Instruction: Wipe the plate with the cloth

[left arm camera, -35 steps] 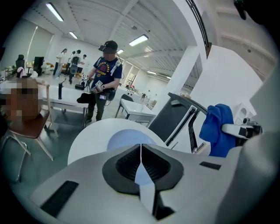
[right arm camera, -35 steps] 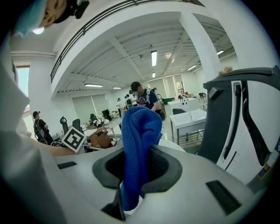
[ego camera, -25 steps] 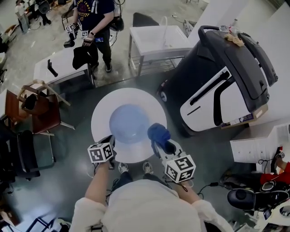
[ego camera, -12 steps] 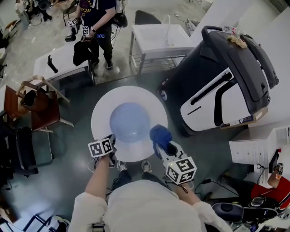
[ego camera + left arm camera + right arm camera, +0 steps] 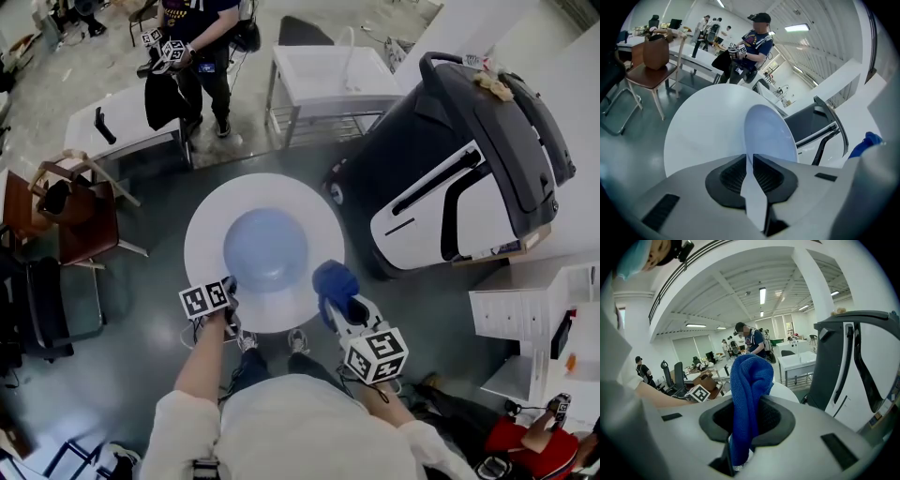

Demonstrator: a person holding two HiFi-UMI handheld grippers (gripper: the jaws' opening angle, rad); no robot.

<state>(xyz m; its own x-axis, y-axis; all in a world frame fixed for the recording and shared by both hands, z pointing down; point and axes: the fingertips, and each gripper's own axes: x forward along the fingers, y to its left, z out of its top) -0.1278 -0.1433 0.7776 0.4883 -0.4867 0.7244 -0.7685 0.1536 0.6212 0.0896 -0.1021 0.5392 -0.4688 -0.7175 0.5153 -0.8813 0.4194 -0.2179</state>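
Nearest the person, the right gripper has its jaws clamped on the lower part of a blue cloth, which bunches up above the pads in a thick fold. In the head view that gripper sits at lower right, and the cloth hangs over the table's near right edge, just beside the plate's rim; whether it touches the plate I cannot tell. The left gripper has its jaws closed on the near rim of the pale blue plate, and the thin edge runs straight between the ribbed pads. From above, the left gripper grips the plate at its near left side. The plate is over the middle of a round white table; whether it rests flat on the top cannot be made out. Left of the table stands a brown chair with a bag on it. To the right is a large black and white machine. Beyond are a white stand and a person in dark clothes holding marker cubes.
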